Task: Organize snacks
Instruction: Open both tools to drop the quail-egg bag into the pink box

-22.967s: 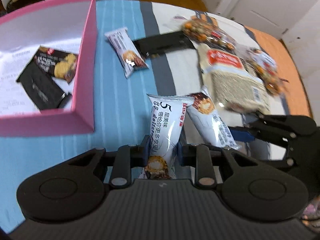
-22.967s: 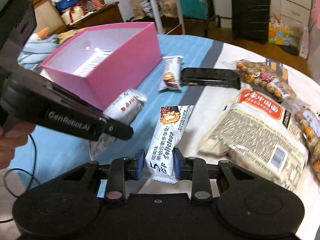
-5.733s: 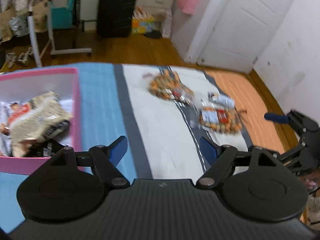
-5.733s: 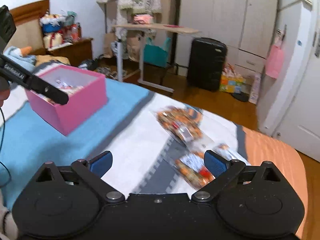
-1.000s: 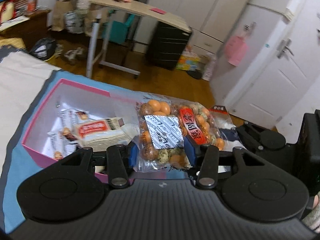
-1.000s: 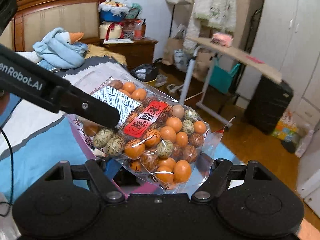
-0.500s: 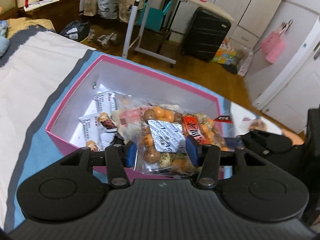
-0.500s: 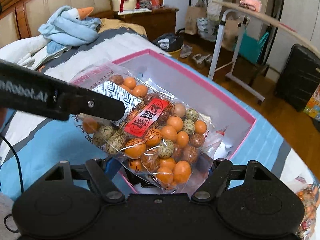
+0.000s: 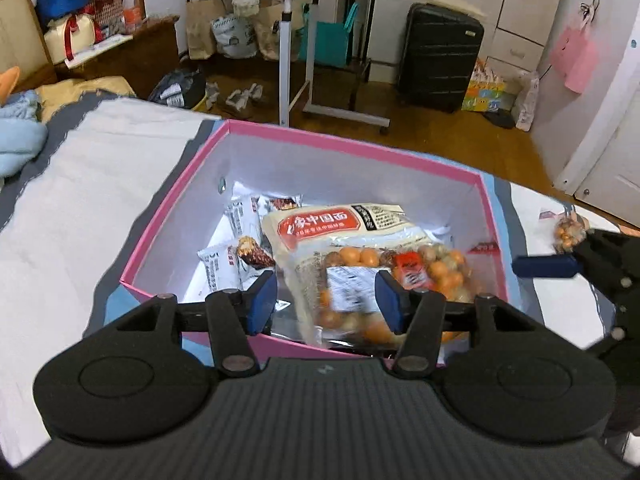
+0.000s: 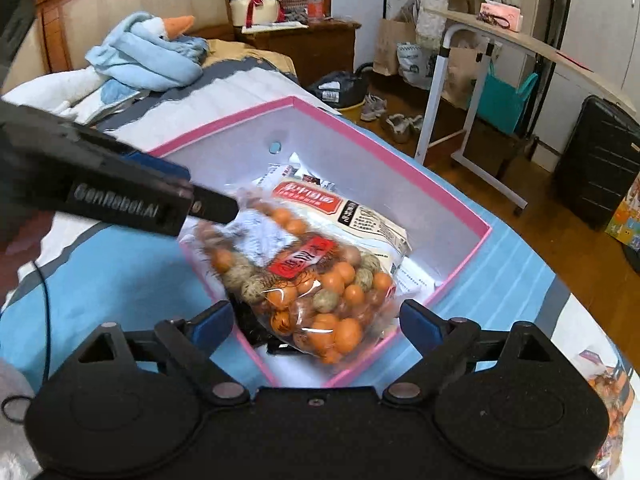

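I've just let go: half a second ago both claws pinched the bag of coated nuts [image 10: 308, 276] above the pink box [image 9: 352, 152]; now the left claw [image 9: 326, 300] stands spread, blue pads clear of the bag, and the right claw [image 10: 316, 322] is wide apart too; the bag sits blurred inside the box, lying on the noodle packet [image 9: 340, 224] beside the small wafer packs [image 9: 236, 256]; I judge this item stowed; one more nut bag [image 9: 568, 232] remains on the bed, near the right claw's tip.
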`<action>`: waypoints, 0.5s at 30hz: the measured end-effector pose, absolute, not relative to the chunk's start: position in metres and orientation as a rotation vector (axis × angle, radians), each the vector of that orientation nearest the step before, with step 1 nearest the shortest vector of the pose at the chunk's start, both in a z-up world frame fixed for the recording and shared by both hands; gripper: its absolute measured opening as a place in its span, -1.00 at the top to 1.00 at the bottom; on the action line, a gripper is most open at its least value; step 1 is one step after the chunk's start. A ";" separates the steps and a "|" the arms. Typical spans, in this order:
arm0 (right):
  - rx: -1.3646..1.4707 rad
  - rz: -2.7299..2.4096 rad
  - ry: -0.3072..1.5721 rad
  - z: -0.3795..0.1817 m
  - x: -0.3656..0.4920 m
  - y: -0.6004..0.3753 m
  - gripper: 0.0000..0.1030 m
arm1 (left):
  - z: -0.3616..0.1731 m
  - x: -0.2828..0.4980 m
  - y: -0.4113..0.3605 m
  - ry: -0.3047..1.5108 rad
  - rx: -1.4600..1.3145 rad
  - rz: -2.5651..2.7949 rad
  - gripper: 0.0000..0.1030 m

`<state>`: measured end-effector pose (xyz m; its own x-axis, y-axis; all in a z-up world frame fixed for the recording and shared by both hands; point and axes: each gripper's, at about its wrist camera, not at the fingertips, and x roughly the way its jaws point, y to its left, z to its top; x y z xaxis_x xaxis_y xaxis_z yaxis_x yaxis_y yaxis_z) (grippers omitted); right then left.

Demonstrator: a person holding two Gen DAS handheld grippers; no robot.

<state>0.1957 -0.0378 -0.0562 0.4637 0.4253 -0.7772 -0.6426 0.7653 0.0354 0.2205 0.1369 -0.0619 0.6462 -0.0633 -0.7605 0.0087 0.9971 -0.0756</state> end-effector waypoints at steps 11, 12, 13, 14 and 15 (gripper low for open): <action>-0.168 0.624 0.752 -0.030 0.136 -0.100 -0.80 | -0.026 0.186 0.121 0.802 -0.062 -0.087 -0.05; -0.163 0.616 0.736 -0.026 0.130 -0.107 -0.80 | -0.021 0.182 0.117 0.792 -0.057 -0.094 -0.05; -0.160 0.607 0.721 -0.022 0.123 -0.114 -0.80 | -0.016 0.177 0.114 0.781 -0.050 -0.104 -0.05; -0.159 0.598 0.708 -0.018 0.116 -0.120 -0.80 | -0.011 0.171 0.110 0.768 -0.042 -0.118 -0.06; -0.157 0.586 0.696 -0.014 0.109 -0.127 -0.80 | -0.007 0.166 0.106 0.757 -0.036 -0.129 -0.06</action>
